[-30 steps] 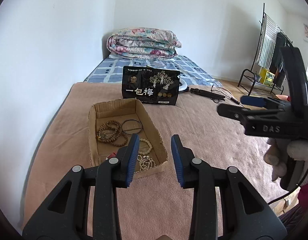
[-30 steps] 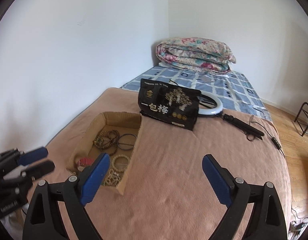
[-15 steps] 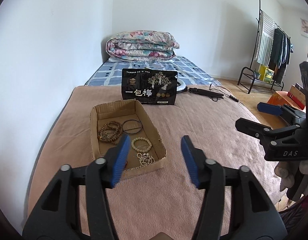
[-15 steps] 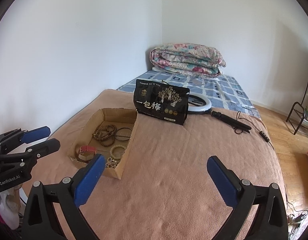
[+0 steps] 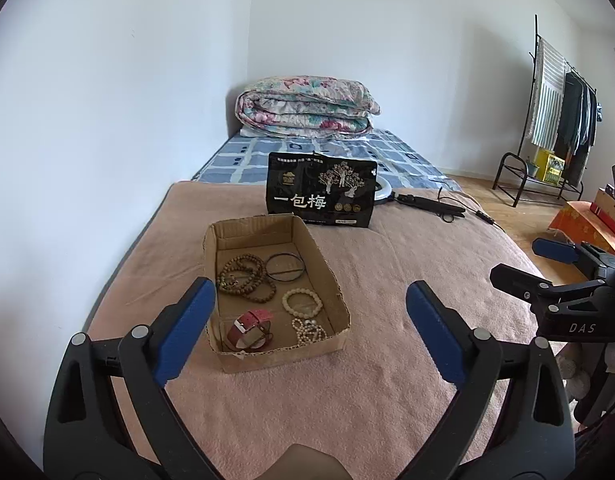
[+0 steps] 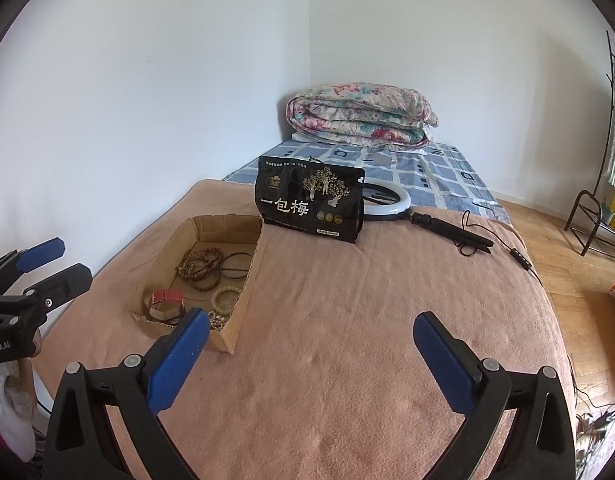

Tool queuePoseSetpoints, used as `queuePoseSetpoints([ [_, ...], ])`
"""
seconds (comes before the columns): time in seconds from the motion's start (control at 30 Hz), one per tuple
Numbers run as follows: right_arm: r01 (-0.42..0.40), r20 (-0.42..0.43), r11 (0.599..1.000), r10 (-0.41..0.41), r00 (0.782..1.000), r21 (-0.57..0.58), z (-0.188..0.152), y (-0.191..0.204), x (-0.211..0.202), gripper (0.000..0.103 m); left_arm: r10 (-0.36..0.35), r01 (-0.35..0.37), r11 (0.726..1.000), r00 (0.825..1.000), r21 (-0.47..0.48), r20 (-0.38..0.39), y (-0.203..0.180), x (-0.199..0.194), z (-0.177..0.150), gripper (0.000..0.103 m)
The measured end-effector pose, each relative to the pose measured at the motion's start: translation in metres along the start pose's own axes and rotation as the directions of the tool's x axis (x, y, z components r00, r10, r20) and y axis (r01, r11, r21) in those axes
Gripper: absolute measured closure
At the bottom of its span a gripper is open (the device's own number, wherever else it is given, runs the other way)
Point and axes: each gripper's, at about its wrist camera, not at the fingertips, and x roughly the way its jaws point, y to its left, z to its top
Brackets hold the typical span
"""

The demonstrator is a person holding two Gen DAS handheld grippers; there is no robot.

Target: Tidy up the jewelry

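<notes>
On the bed [image 5: 347, 400], we held both the left gripper [image 5: 311, 334] and right gripper [image 6: 311, 364] with fingers apart and empty, judging the jewelry already gathered in the cardboard box [image 5: 327, 270], little left.

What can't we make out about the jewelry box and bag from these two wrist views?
- cardboard box: in the right wrist view, right gripper finger covers its near corner and the pearl strand.
- red watch: dial too small to read, both views.
- black bag: contents unseen; it hides part of the ring light.
- left gripper: cut by the right view's left edge.
</notes>
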Motion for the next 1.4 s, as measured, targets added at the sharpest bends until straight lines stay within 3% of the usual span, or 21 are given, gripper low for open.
queuePoseSetpoints([
  [0.4,0.061,0.013,0.998,-0.061,0.998,-0.009,-0.004,0.0009,0.0017,0.0,0.03,-0.03,1.0,1.0,0.008,-0.004,-0.0014,0.0004,0.0,0.005],
  [1.4,0.065,0.0,0.998,-0.065,0.998,-0.01,-0.0069,-0.0021,0.0034,0.0,0.033,-0.033,0.999,0.999,0.008,-0.002,0.0005,0.0004,0.0003,0.004],
])
